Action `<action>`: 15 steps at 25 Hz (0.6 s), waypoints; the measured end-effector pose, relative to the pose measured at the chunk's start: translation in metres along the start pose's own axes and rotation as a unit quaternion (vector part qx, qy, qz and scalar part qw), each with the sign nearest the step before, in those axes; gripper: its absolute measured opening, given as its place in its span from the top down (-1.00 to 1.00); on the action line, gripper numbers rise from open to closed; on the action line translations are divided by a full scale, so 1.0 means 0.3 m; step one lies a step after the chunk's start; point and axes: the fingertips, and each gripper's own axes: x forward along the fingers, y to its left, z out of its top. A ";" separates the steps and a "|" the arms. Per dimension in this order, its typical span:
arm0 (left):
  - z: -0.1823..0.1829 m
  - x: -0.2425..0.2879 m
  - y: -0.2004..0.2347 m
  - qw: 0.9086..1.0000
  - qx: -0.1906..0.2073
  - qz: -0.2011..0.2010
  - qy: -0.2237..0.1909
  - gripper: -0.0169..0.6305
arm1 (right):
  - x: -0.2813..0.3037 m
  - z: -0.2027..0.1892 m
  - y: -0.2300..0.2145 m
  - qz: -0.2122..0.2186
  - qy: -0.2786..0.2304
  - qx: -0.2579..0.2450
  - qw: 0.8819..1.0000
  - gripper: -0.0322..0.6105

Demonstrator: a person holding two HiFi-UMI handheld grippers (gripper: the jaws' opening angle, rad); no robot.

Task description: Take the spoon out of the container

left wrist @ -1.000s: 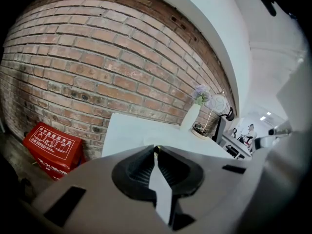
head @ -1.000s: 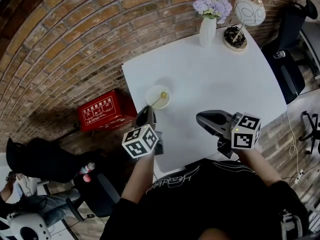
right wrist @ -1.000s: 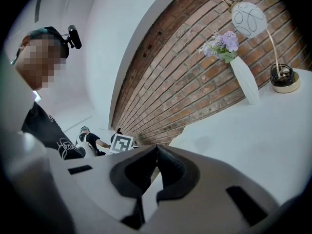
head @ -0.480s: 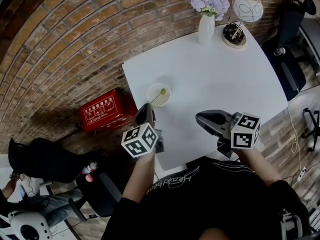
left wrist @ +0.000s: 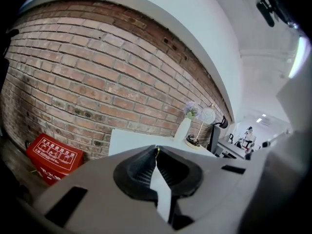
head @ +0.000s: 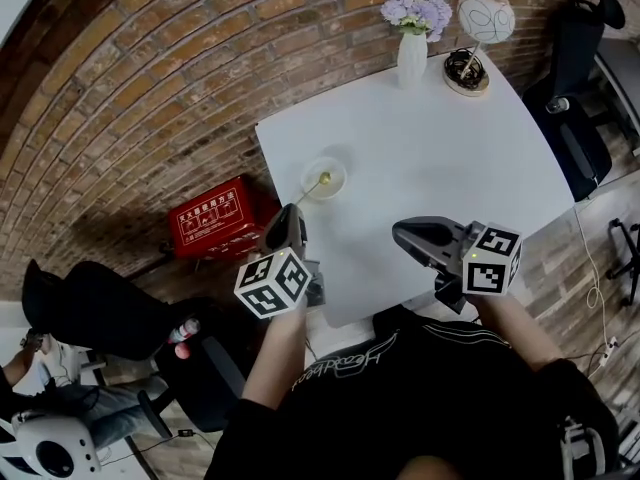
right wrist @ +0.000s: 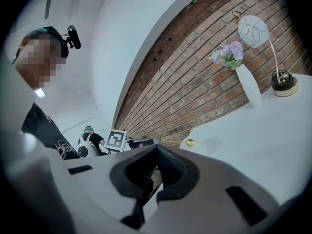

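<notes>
A small pale bowl (head: 338,168) stands near the left edge of the white table (head: 450,158). A thin gold spoon (head: 318,185) with a ball end leans out of it towards me. My left gripper (head: 289,211) is at the handle's low end, shut, and a gold sliver shows between its tips (left wrist: 156,149). The ball end (right wrist: 189,142) still sits over the bowl. My right gripper (head: 398,233) hovers over the table's near edge, to the right of the bowl. Its jaws are shut on nothing (right wrist: 156,147).
At the table's far side stand a white vase of purple flowers (head: 413,56) and a globe lamp (head: 470,68). A red box (head: 212,218) lies on the floor by the brick wall. An office chair (head: 585,118) stands at the right, and a seated person (head: 60,318) is at the lower left.
My left gripper has lifted a little and drawn back towards me, with the spoon's handle at its tips. The right gripper has hardly shifted.
</notes>
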 end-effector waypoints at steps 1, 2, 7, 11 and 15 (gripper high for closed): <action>0.009 -0.026 -0.006 1.000 0.000 -0.003 -0.005 0.93 | -0.003 -0.003 0.017 0.001 -0.002 -0.002 1.000 0.91; 0.017 -0.054 -0.014 1.000 0.000 -0.006 -0.009 0.93 | -0.007 -0.006 0.034 0.002 -0.003 -0.004 1.000 0.91; 0.053 -0.196 -0.077 0.999 0.007 -0.036 -0.024 0.93 | -0.033 -0.023 0.125 0.006 -0.014 -0.017 1.000 0.91; 0.081 -0.314 -0.139 0.997 0.020 -0.067 -0.029 0.93 | -0.056 -0.031 0.199 0.008 -0.022 -0.029 0.999 0.91; 0.080 -0.425 -0.181 0.996 0.018 -0.086 -0.024 0.93 | -0.087 -0.043 0.270 0.010 -0.030 -0.036 0.999 0.91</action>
